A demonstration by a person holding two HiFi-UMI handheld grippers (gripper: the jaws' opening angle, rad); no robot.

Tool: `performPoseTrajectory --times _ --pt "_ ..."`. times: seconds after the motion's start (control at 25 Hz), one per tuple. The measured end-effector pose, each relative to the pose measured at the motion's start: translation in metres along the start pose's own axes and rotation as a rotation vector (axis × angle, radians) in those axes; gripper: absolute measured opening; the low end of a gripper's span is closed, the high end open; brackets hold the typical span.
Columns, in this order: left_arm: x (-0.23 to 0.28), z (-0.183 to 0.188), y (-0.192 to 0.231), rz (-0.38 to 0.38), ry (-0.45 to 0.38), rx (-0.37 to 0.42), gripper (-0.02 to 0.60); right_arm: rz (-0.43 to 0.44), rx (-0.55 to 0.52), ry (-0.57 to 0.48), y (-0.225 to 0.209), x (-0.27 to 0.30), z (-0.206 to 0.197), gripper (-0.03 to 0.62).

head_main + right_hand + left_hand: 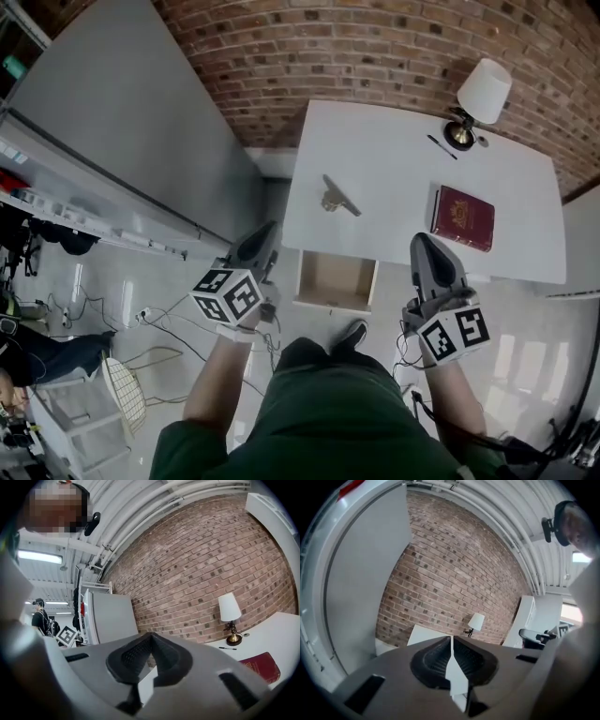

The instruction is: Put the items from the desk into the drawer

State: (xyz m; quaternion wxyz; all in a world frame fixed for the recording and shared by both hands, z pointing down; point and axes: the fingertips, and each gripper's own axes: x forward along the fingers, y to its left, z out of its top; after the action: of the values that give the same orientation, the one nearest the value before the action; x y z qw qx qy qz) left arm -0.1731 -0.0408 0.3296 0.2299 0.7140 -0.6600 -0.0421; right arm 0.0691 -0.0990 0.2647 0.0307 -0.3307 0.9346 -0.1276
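The white desk stands against the brick wall. On it lie a red book, a small brass-and-grey object and a black pen. Its drawer is pulled open under the front edge, and the bare wooden inside shows. My left gripper hovers shut and empty just left of the drawer, short of the desk. My right gripper, also shut and empty, is near the desk's front edge below the book. In the right gripper view the red book and pen lie beyond the shut gripper.
A table lamp stands at the desk's back right corner. A large grey panel leans on the left. Cables and a wire basket lie on the floor at left. A seated person is at far left.
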Motion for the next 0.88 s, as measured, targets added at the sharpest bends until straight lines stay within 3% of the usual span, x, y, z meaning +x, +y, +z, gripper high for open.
performPoseTrajectory --times 0.24,0.48,0.64,0.88 --pt "0.046 -0.034 0.033 0.002 0.113 -0.073 0.015 -0.074 0.027 0.027 -0.016 0.009 -0.011 0.002" --pt "0.104 -0.095 0.058 -0.116 0.283 -0.332 0.023 -0.217 0.020 0.026 -0.025 0.000 -0.013 0.002" --pt "0.142 -0.132 0.078 -0.132 0.386 -0.464 0.099 -0.330 0.004 0.018 -0.028 -0.017 -0.010 0.002" --pt "0.190 -0.179 0.095 -0.114 0.514 -0.581 0.118 -0.479 -0.008 -0.001 -0.030 -0.043 -0.001 0.002"
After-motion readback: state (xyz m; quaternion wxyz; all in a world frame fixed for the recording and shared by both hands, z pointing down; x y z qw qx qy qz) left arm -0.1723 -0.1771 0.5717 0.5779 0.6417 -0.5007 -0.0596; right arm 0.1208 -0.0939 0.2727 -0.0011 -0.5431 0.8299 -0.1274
